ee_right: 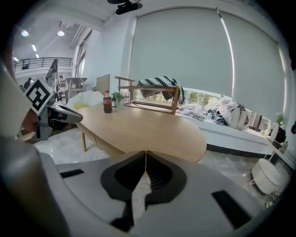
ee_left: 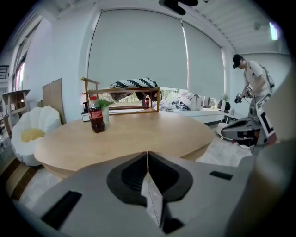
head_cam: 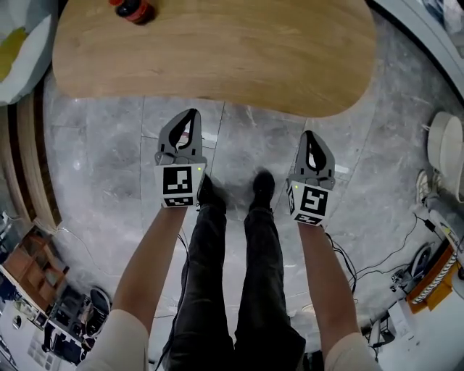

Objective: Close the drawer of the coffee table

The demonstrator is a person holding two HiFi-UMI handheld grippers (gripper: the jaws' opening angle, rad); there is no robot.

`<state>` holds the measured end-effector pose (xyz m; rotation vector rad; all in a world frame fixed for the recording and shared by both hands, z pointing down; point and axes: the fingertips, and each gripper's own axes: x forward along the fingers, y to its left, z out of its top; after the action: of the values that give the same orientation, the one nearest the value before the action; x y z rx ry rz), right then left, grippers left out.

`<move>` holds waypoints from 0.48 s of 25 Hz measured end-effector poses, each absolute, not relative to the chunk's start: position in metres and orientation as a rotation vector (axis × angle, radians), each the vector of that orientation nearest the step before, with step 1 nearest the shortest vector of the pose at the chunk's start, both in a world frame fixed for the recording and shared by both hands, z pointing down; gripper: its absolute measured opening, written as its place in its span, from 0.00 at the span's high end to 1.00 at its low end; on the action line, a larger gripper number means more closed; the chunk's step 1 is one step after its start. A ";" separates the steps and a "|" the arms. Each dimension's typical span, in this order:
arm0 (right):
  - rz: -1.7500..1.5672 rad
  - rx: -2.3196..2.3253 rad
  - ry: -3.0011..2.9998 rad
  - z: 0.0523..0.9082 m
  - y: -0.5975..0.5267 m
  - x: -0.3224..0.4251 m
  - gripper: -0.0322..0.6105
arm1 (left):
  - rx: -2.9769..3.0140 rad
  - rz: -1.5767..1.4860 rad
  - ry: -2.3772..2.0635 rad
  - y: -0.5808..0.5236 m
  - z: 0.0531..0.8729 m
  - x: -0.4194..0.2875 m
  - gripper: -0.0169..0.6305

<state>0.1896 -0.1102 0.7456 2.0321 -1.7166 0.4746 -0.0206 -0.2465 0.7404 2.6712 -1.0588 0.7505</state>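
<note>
Both tongs are pressed fully together with nothing between them. The left tongs and the right tongs hang side by side over the grey stone floor, just short of the near edge of the desk and pointing toward it. Each gripper view shows its pads meeting in a single seam with only the wooden top beyond.

The drawer itself appears in no view. Nothing juts out from under the near edge in the head view, so it is either already flush or hidden beneath the top, and I cannot tell which.

The main risk, as I judge it, is assuming the job is done when the drawer may sit slightly proud out of sight. Checking it would mean bringing the tongs down below the near edge. From that angle a careless approach could knock the rim of the top rather than the drawer front.

A firm shove could also slide the whole desk, since it stands on smooth, polished-looking stone. That could rock the cola bottle standing upright by the far left corner, which looks tall and narrow enough to tip.

Loose cables trail on the floor to the person's right, near enough to catch a foot if they step sideways.
</note>
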 end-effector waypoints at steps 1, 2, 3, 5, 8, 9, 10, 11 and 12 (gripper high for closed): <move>0.476 2.032 -1.723 0.734 -0.109 0.191 0.92 | 2.671 0.745 -1.064 -0.245 0.727 -0.020 0.93; 0.478 2.029 -1.728 0.721 -0.107 0.191 0.92 | 2.672 0.741 -1.068 -0.243 0.713 -0.021 0.94; 0.478 2.025 -1.732 0.709 -0.105 0.190 0.92 | 2.672 0.740 -1.070 -0.241 0.700 -0.022 0.94; 0.470 2.019 -1.741 0.688 -0.104 0.189 0.92 | 2.676 0.735 -1.075 -0.241 0.678 -0.026 0.94; 0.465 2.017 -1.754 0.664 -0.108 0.192 0.92 | 2.682 0.733 -1.078 -0.247 0.651 -0.029 0.94; 0.471 2.013 -1.758 0.656 -0.108 0.196 0.92 | 2.680 0.737 -1.078 -0.247 0.641 -0.028 0.94; 0.476 2.011 -1.761 0.647 -0.108 0.200 0.92 | 2.682 0.740 -1.076 -0.247 0.630 -0.025 0.94; 0.478 2.010 -1.763 0.637 -0.108 0.205 0.92 | 2.689 0.740 -1.074 -0.247 0.617 -0.021 0.94; 0.477 2.011 -1.765 0.625 -0.109 0.208 0.92 | 2.699 0.737 -1.074 -0.248 0.604 -0.017 0.94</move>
<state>0.2079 -0.1087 0.6252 2.0105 -1.7650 0.4773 -0.0174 -0.2475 0.6037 2.6994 -1.0736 0.7365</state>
